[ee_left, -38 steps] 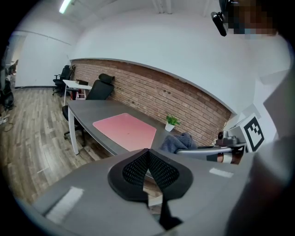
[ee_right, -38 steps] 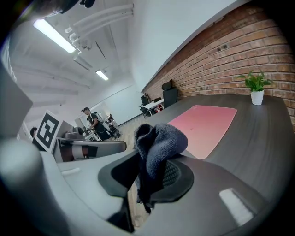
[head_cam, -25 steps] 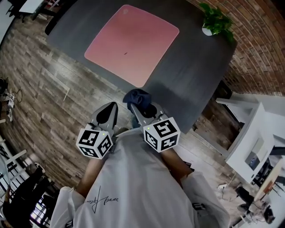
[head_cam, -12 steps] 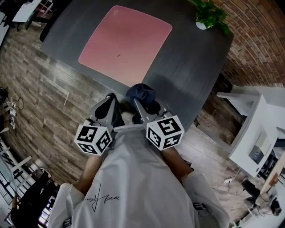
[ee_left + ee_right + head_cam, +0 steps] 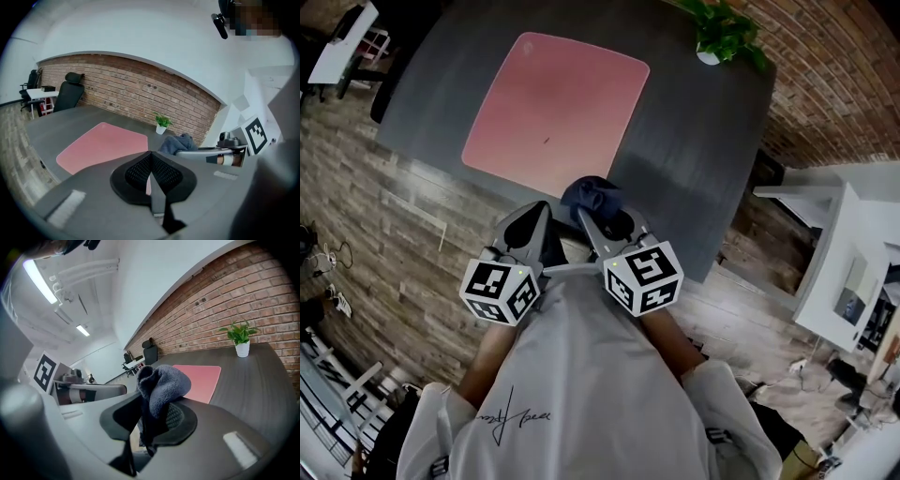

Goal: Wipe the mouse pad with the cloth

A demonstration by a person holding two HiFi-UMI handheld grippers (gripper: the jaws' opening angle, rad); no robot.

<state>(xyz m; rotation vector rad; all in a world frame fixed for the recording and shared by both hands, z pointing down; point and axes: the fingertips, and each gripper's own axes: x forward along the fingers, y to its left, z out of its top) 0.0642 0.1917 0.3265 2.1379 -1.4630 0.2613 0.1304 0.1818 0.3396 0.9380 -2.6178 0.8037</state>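
Right gripper view: my right gripper (image 5: 149, 420) has its jaws pinched tight on the dark blue cloth (image 5: 161, 383), which bunches up above them. My left gripper (image 5: 151, 172) is closed on nothing. The pink mouse pad (image 5: 553, 108) lies ahead on the grey table (image 5: 694, 178), apart from the cloth. I judge I should press the wad flat onto the pad and stroke edge to edge. The white pot (image 5: 707, 57) at the far corner holds a green plant (image 5: 724, 26)
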